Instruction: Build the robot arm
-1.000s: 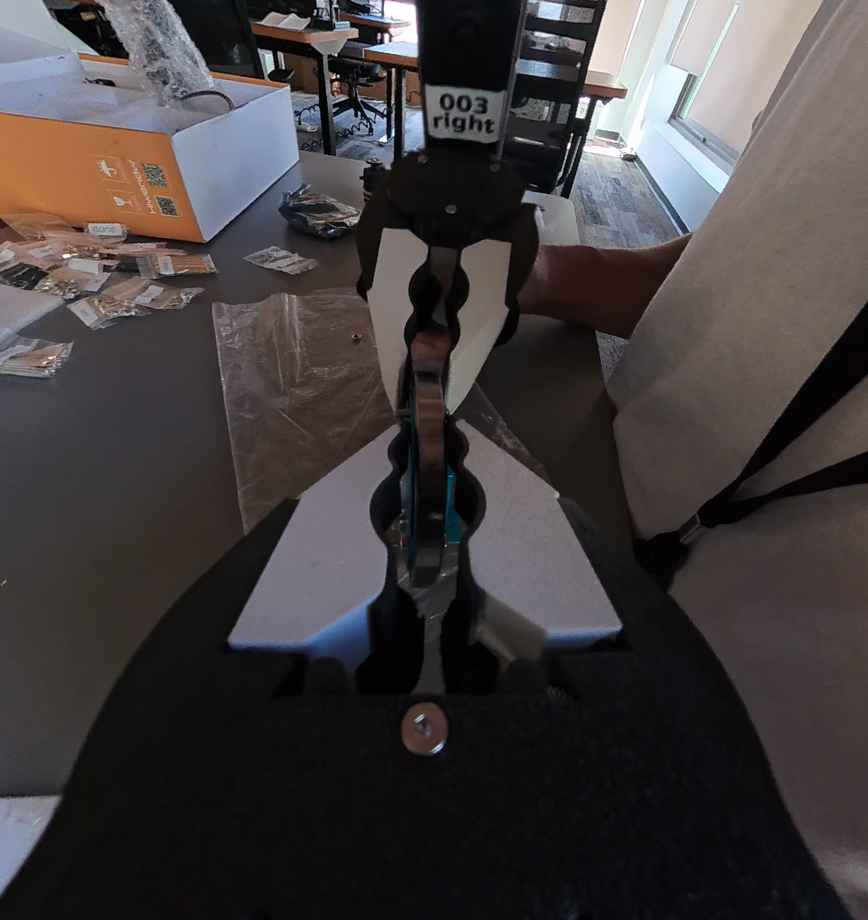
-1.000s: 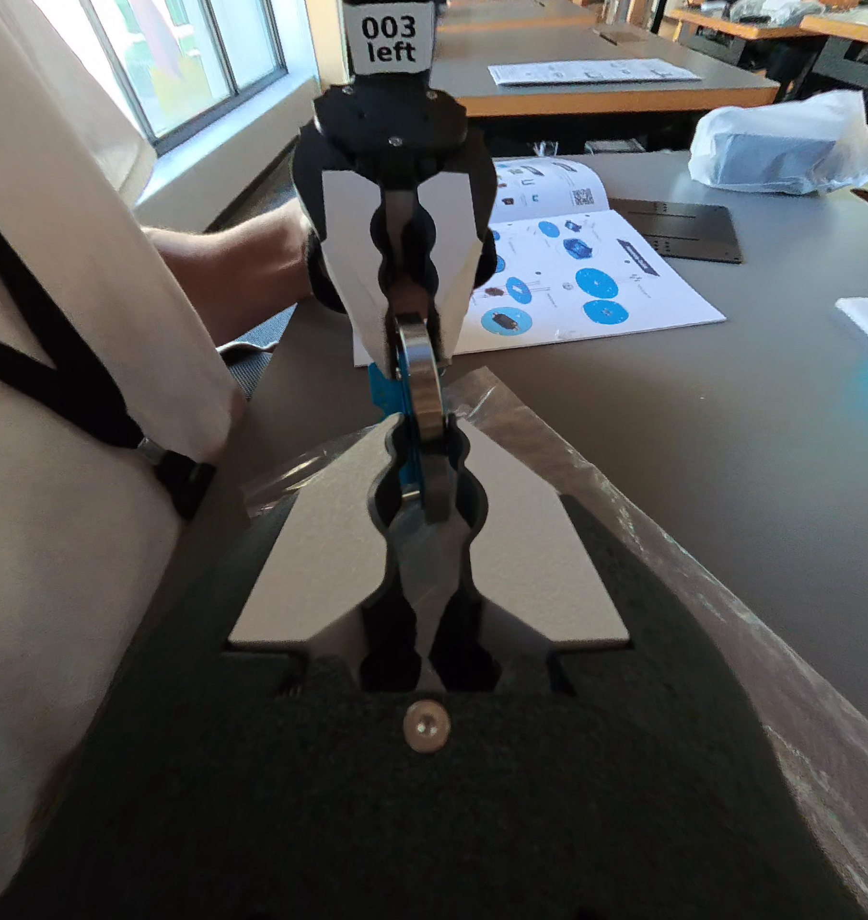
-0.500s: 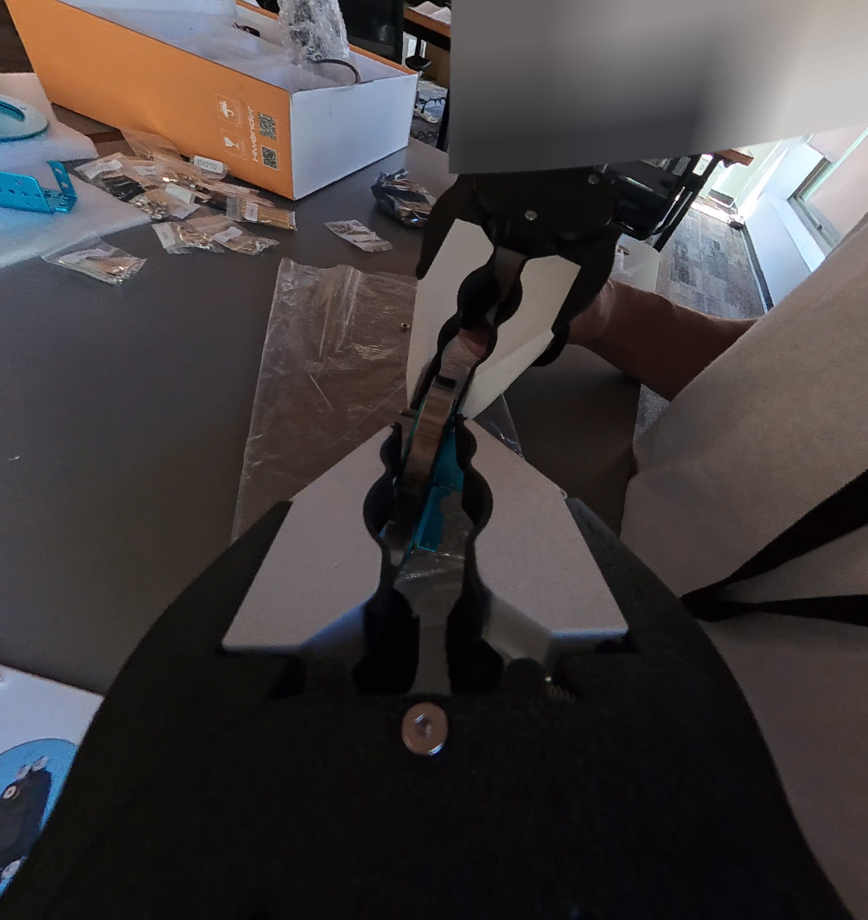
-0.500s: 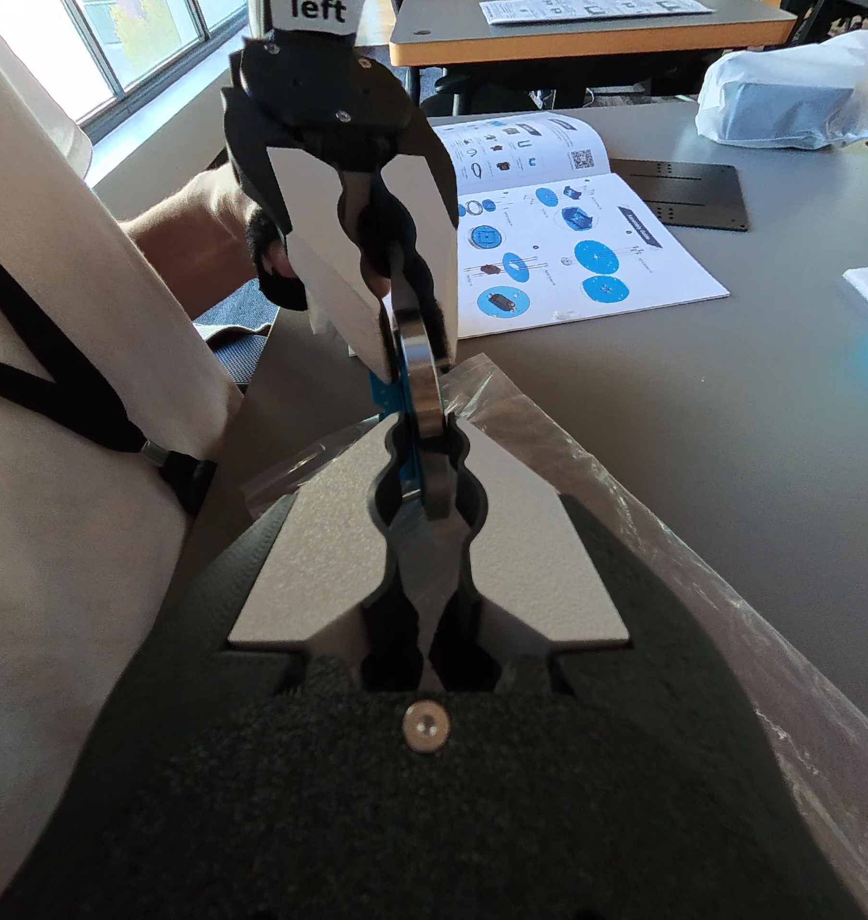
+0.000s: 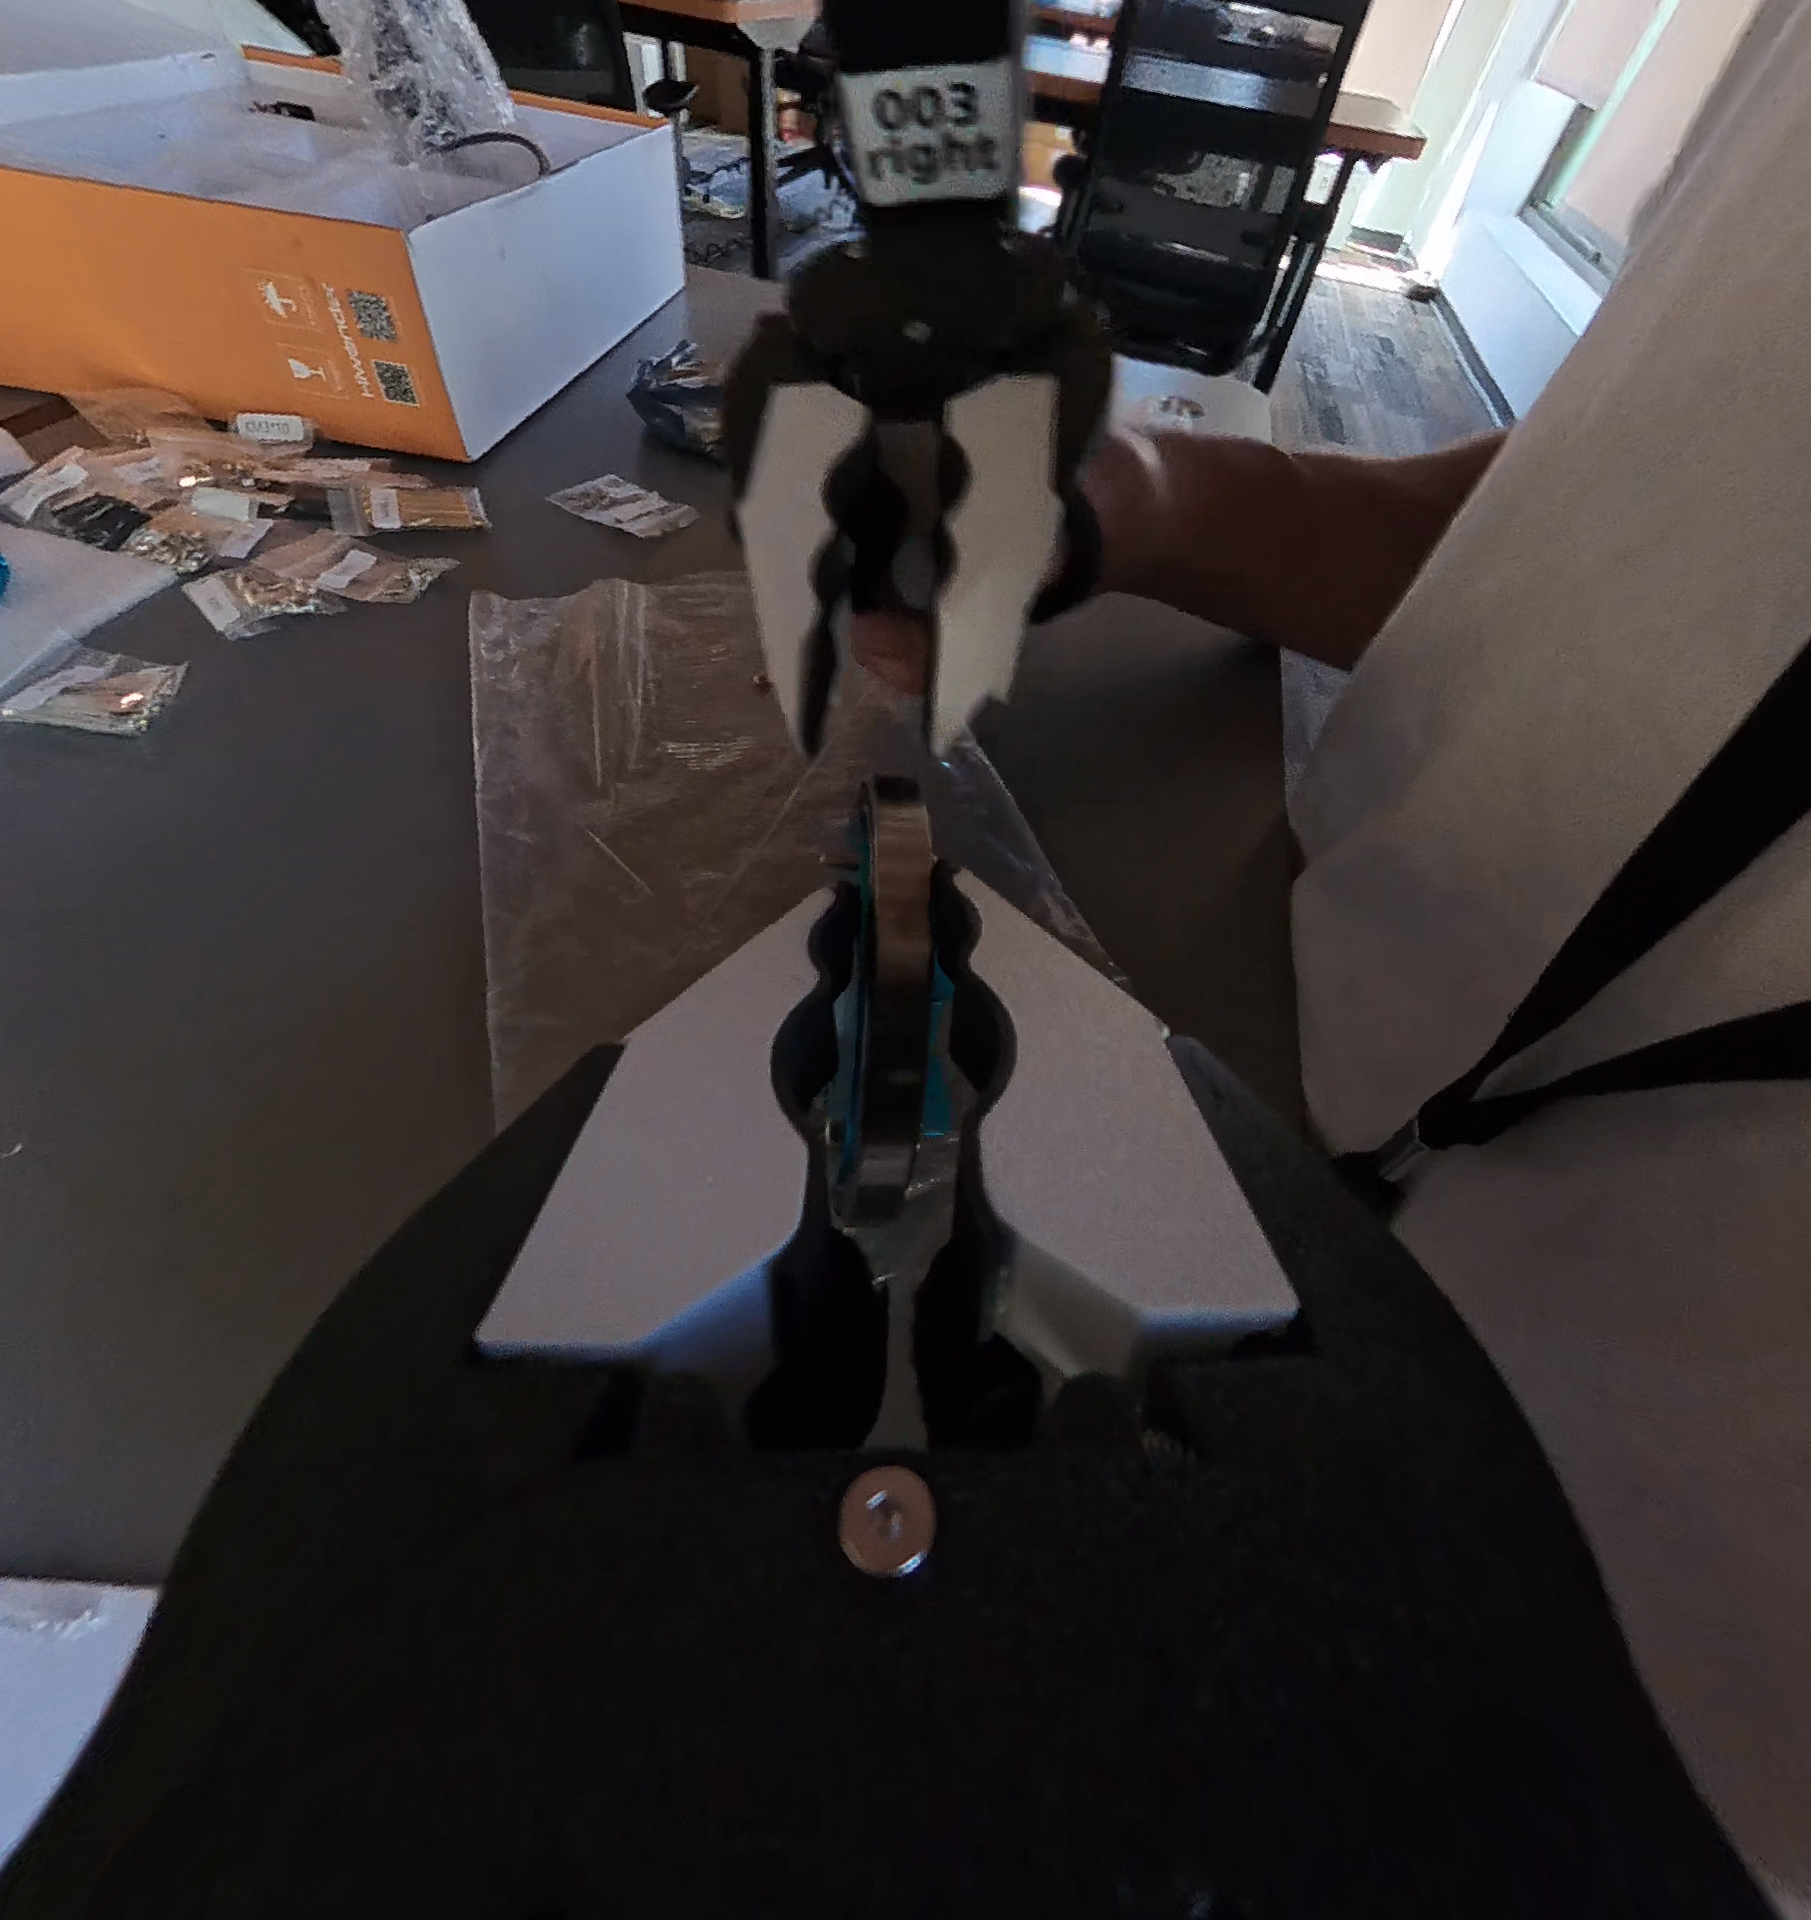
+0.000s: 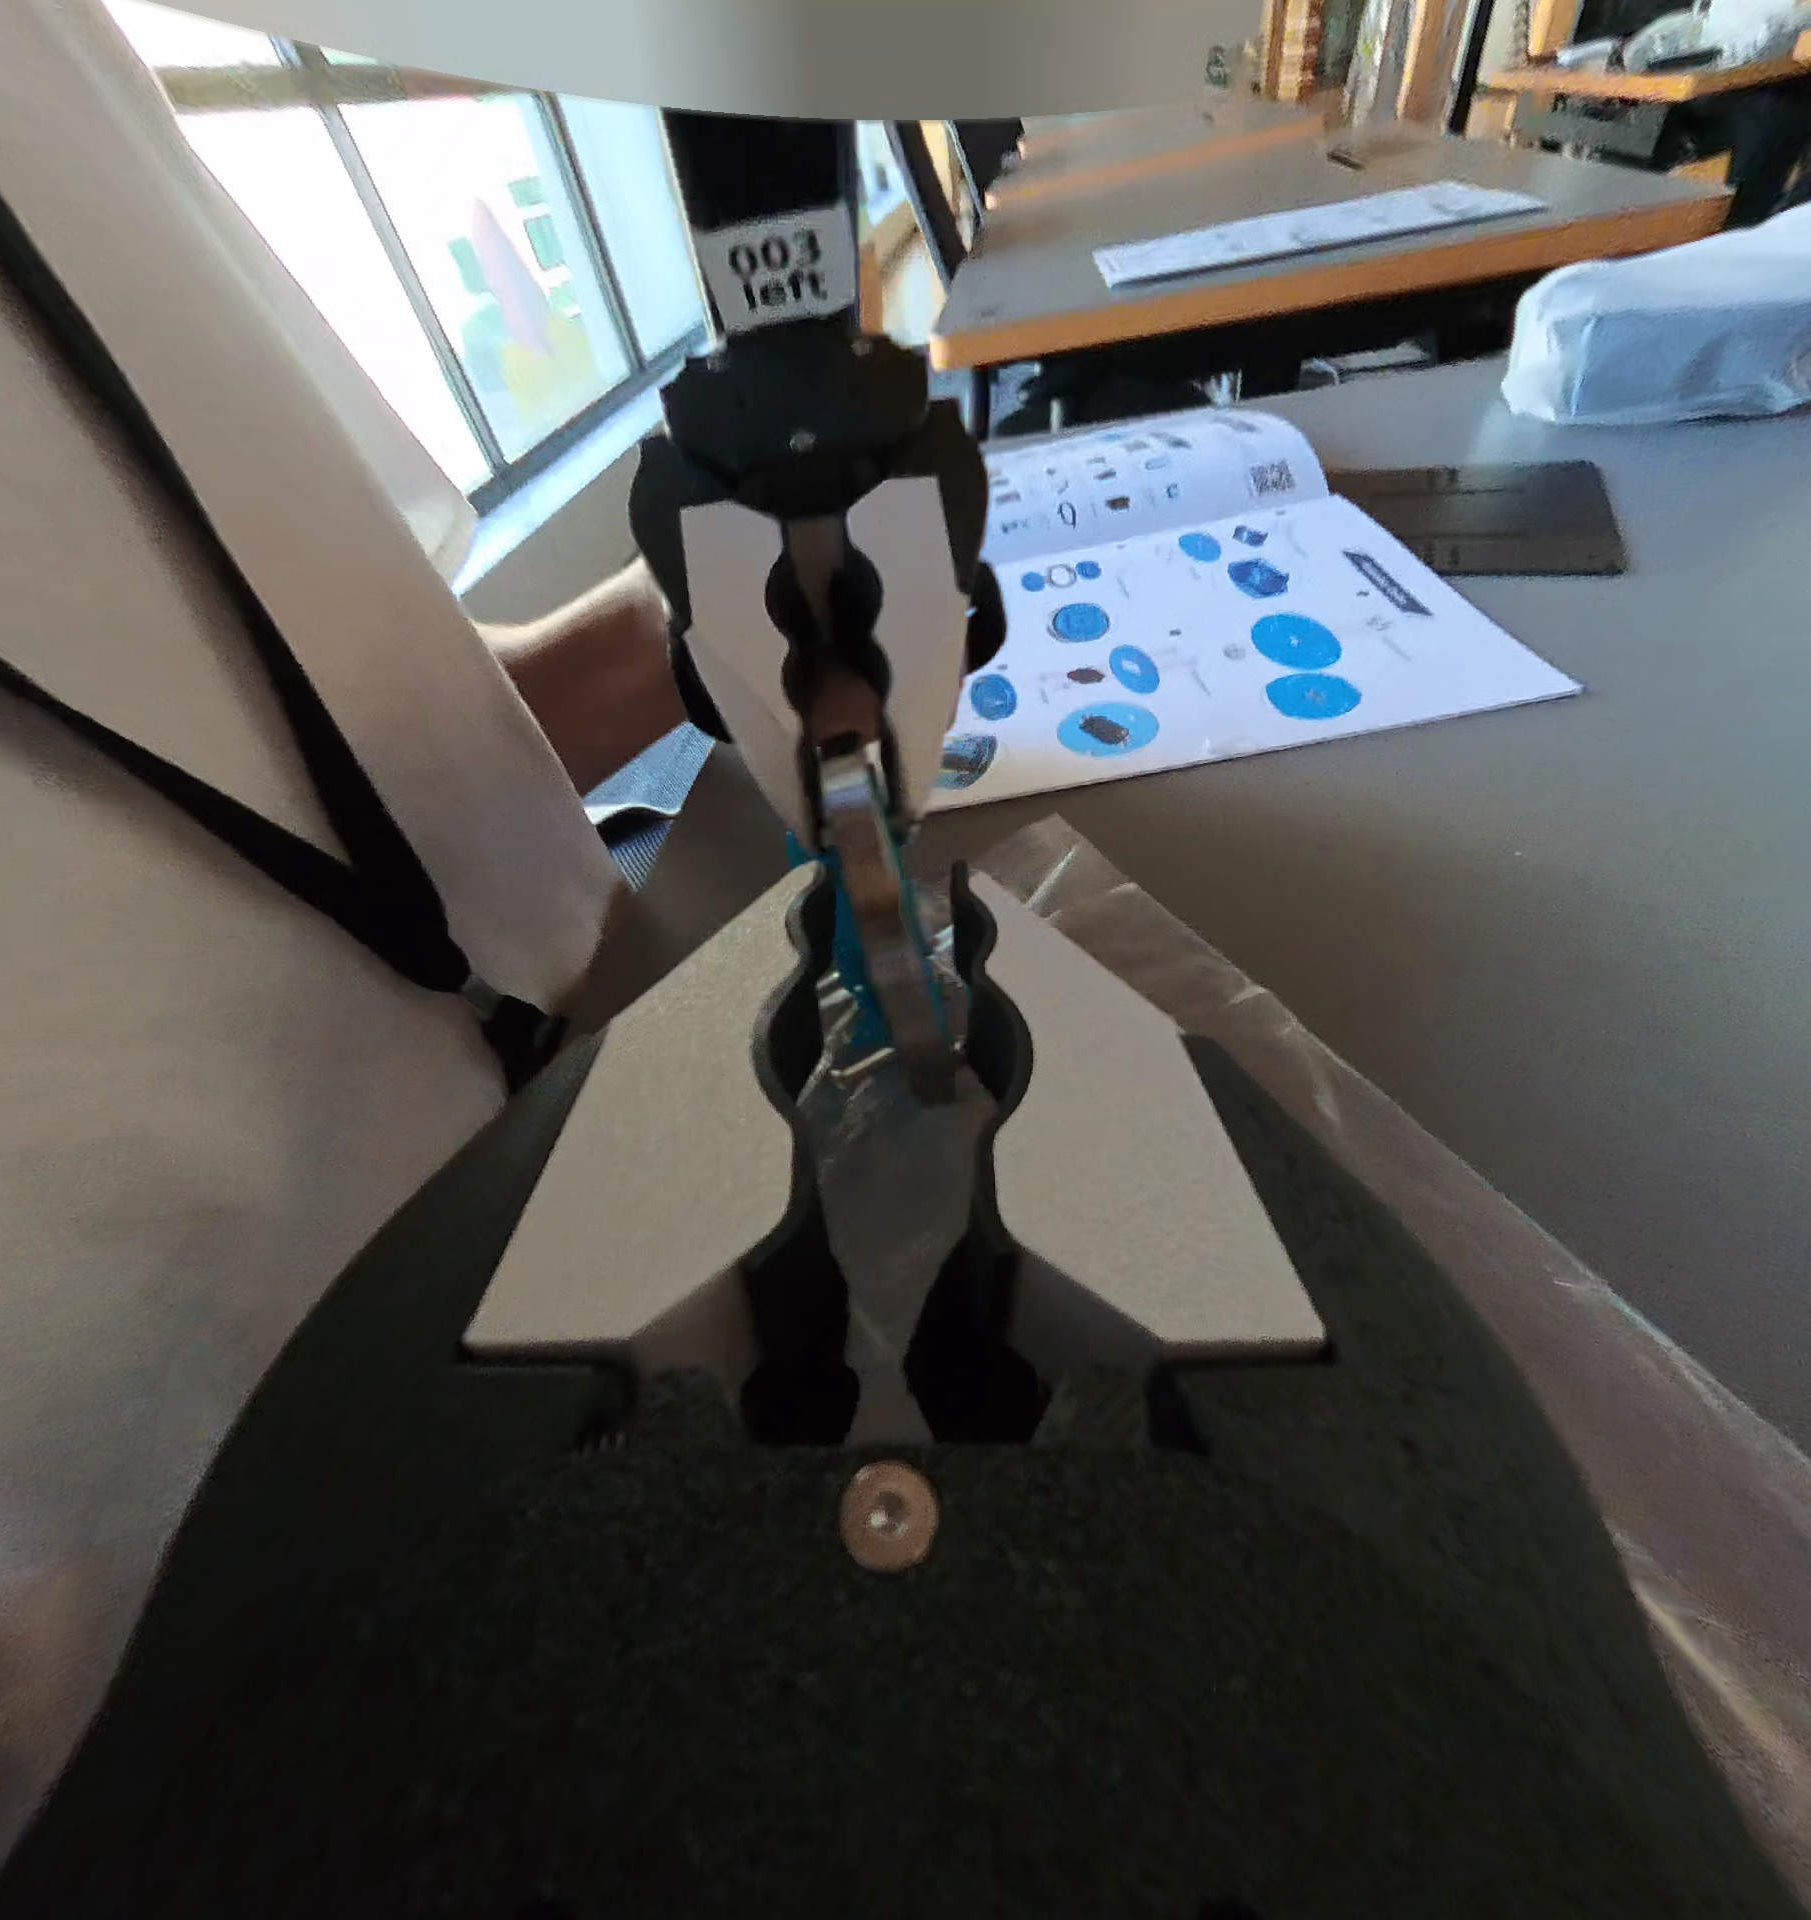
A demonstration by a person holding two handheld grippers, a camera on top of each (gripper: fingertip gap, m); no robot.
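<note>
Orange box (image 5: 153,281) and small packets (image 5: 257,540) lie left on a grey table (image 5: 205,935). Centre, the left gripper (image 5: 896,904) is clamped on an edge-on metal-and-blue disc (image 5: 896,1018); the facing right gripper (image 5: 880,727) stands slightly apart at its other edge

A metal ring with a flat plate (image 5: 896,997) is held edge-on between the left gripper (image 5: 896,904) and the right gripper (image 6: 885,904), which face each other above a plastic bag (image 5: 620,769) spread on the table (image 5: 205,987). An open box (image 5: 288,260) lies behind-left, parts packets (image 5: 257,540) before it. An instruction booklet (image 6: 1244,623) is laid open behind the left gripper.
</note>
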